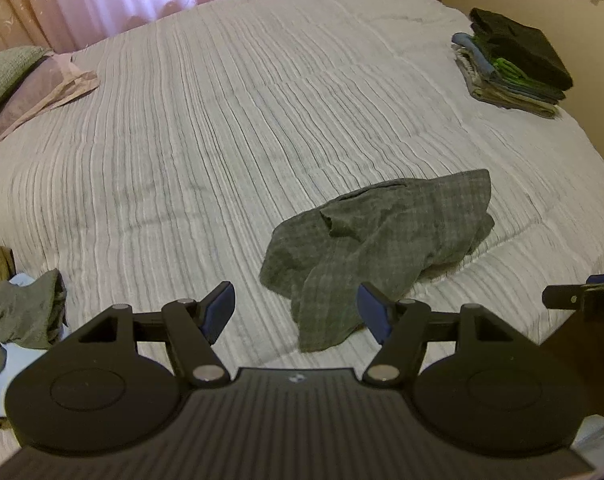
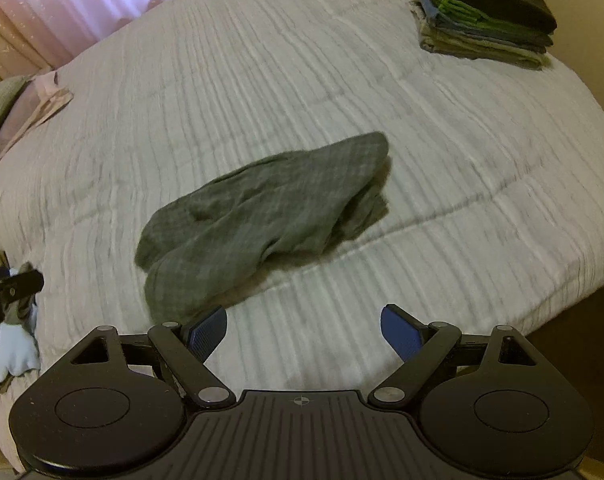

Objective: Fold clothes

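Grey checked cloth, the garment (image 1: pixel 378 256) lies crumpled on the near middle of the bed (image 1: pixel 221 128), unfolded, with our left gripper (image 1: pixel 295 314) and right gripper (image 2: pixel 304 334) hovering just short of it, fingers spread apart and empty. A folded stack (image 1: pixel 514 64) at the far right suggests much is done. We judge this piece and the heap (image 1: pixel 17 316) at near left remain.

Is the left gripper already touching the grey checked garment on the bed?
Cannot tell. In the left wrist view the left gripper is open, and the grey checked garment overlaps one jaw in the image, so no gap or contact shows plainly.
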`<state>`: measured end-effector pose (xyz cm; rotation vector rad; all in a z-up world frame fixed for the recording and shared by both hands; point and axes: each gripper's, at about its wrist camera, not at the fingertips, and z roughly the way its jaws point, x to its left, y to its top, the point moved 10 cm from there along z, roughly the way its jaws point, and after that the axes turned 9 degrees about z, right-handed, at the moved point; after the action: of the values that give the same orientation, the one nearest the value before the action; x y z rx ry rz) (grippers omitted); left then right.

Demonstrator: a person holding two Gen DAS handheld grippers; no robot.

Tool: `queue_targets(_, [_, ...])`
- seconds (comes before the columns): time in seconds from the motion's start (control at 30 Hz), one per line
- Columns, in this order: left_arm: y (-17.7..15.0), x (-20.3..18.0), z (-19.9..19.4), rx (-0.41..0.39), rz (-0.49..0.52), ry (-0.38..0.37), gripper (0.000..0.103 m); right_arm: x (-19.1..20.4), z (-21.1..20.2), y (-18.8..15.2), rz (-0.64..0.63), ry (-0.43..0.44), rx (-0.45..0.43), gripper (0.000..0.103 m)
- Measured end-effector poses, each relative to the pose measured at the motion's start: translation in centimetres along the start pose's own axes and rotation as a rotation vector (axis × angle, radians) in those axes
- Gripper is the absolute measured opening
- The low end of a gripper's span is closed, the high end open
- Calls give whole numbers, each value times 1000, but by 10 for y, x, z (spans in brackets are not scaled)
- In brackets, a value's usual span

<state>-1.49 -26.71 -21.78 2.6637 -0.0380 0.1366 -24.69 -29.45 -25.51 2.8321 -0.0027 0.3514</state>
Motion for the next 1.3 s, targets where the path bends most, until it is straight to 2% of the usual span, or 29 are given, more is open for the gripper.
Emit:
queue_targets(0.27, [14, -24, 33, 56, -116, 29, 64, -55, 34, 63, 87, 33, 55, 87])
queue_targets(0.53, [1, -32, 70, 140, -249, 68, 60, -107, 86, 115, 418, 184, 159, 86])
queue_targets(0.67, [-7, -31, 85, 169, -275, 74, 59, -127, 115, 143, 592, 255, 187, 86])
queue_targets(0.8, [-12, -23, 97, 183, -283, 81, 59, -130, 148, 166, 709, 275, 197, 86])
queue_targets(0.83, [-13, -20, 100, 186, -284, 83, 59, -128, 157, 171, 728, 266, 200, 85])
queue_targets(0.87, [-13, -17, 103, 190, -285, 85, 59, -126, 167, 175, 746, 256, 204, 75])
queue_targets(0.9, [-13, -13, 105, 189, -285, 87, 59, -125, 176, 178, 762, 227, 202, 72])
queue_targets(1.03, [-10, 3, 114, 187, -272, 91, 59, -126, 216, 178, 864, 120, 237, 72])
queue_targets(1.1, [-7, 10, 118, 184, -259, 94, 59, -122, 230, 172, 926, 138, 261, 72])
queue_targets(1.13, [-4, 15, 120, 174, -248, 93, 59, -118, 231, 167, 941, 160, 273, 50])
queue_targets(1.17, [-2, 19, 121, 167, -237, 89, 59, -115, 231, 161, 953, 181, 285, 17])
queue_targets(1.23, [1, 27, 124, 159, -217, 82, 59, -111, 215, 148, 922, 238, 259, 10])
queue_targets(1.3, [3, 35, 127, 150, -198, 71, 59, -110, 192, 133, 875, 293, 214, 10])
